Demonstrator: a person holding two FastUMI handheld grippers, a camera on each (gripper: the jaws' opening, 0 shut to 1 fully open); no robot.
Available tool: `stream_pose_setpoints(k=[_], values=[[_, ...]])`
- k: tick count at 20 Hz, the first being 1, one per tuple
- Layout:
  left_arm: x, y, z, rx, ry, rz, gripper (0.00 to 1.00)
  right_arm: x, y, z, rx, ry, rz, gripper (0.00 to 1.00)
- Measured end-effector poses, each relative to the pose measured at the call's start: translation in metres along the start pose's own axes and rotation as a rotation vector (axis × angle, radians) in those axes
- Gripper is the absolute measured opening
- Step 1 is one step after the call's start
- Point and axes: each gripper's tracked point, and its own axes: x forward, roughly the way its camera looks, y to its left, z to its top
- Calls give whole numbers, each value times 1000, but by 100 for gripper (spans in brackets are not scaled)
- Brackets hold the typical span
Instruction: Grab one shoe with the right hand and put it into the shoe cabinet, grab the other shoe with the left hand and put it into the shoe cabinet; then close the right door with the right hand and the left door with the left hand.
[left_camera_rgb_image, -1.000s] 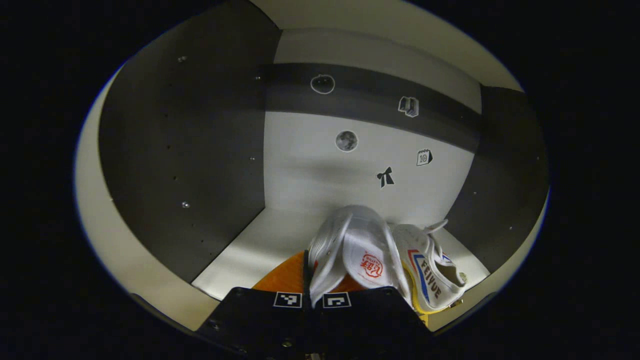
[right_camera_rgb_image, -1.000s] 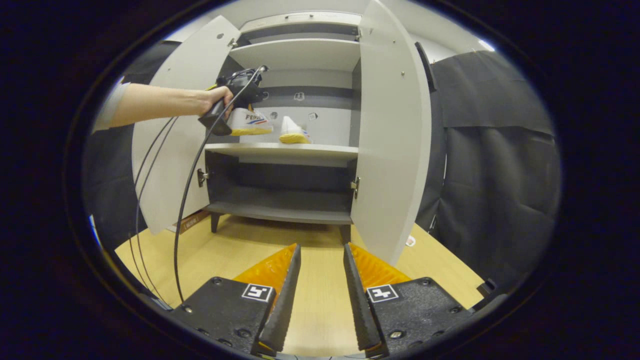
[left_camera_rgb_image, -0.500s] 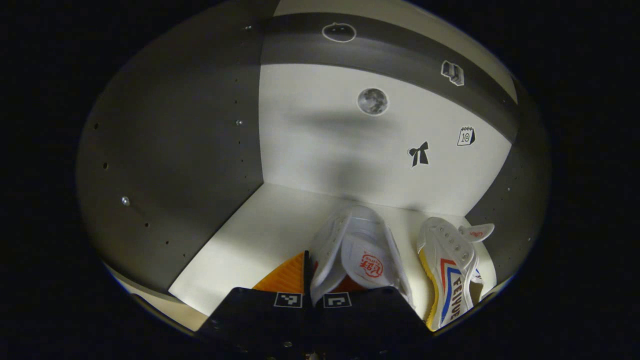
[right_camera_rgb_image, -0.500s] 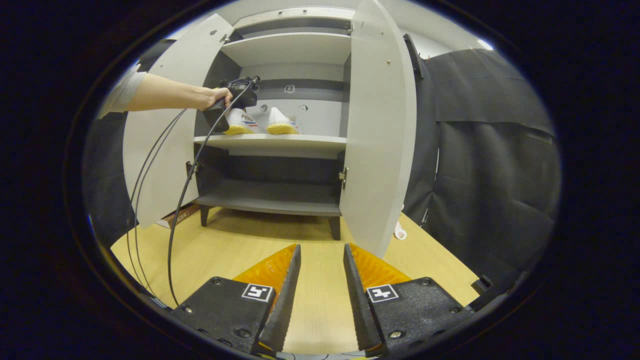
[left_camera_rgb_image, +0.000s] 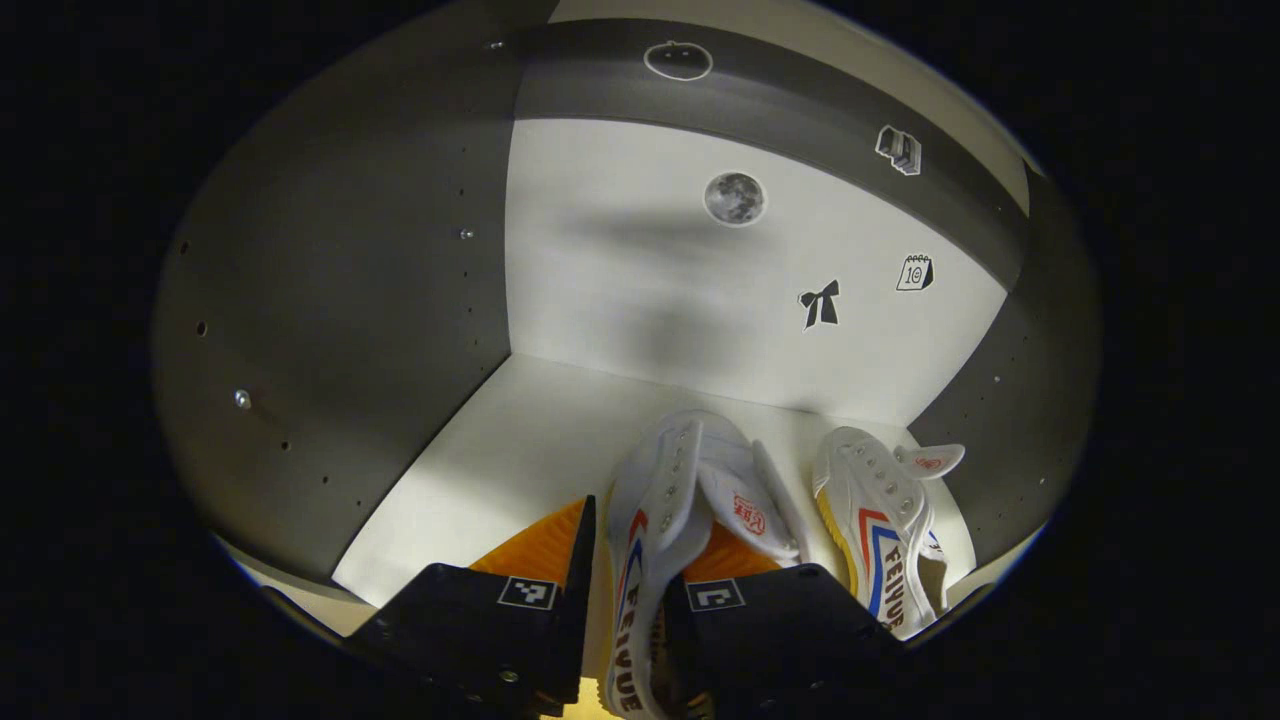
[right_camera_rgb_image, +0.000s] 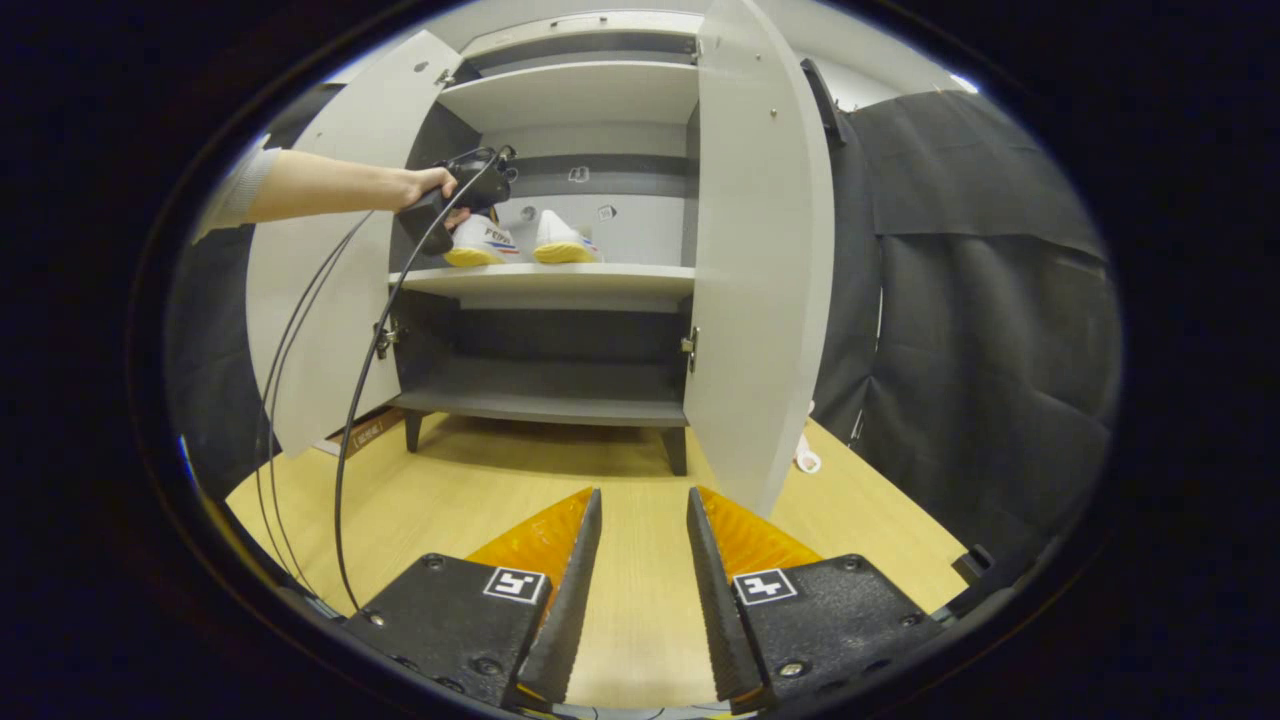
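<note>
Two white canvas shoes lie side by side on the cabinet's middle shelf (left_camera_rgb_image: 480, 450). One shoe (left_camera_rgb_image: 690, 490) has its side wall between the spread fingers of my left gripper (left_camera_rgb_image: 625, 560), which stands open around it. The other shoe (left_camera_rgb_image: 880, 510) lies just to its right, near the cabinet's side wall. In the right gripper view both shoes (right_camera_rgb_image: 480, 240) (right_camera_rgb_image: 562, 240) rest on that shelf, with a hand (right_camera_rgb_image: 425, 185) holding the left gripper (right_camera_rgb_image: 475, 190) at them. My right gripper (right_camera_rgb_image: 640, 590) hangs open and holds nothing, well back from the cabinet over the wooden floor.
Both cabinet doors stand open: the left door (right_camera_rgb_image: 320, 300) and the right door (right_camera_rgb_image: 760, 250), which swings toward me. Black cables (right_camera_rgb_image: 350, 420) hang from the left gripper. Black cloth (right_camera_rgb_image: 980, 330) hangs on the right. A small white object (right_camera_rgb_image: 805, 462) lies on the floor by the right door.
My left gripper's fingers have spread apart, letting go of the shoe, which now rests on the shelf. The right gripper has hardly moved.
</note>
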Motion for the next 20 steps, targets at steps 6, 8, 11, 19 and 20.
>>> stream_pose_setpoints(k=[6,8,11,19,20], values=[[-61,-8,8,94,-99,-70,33,-3,7,-2,-1,-2,21,56],[-92,-9,20,120,-187,-90,32,-3,10,-1,-8,-4,32,56],[-147,-16,20,134,-296,-162,30,-5,14,2,-14,-12,46,56],[-260,6,-43,217,-586,-178,29,-13,20,17,-29,-51,72,55],[-269,10,-61,216,-594,-177,29,-14,20,18,-30,-54,73,55]])
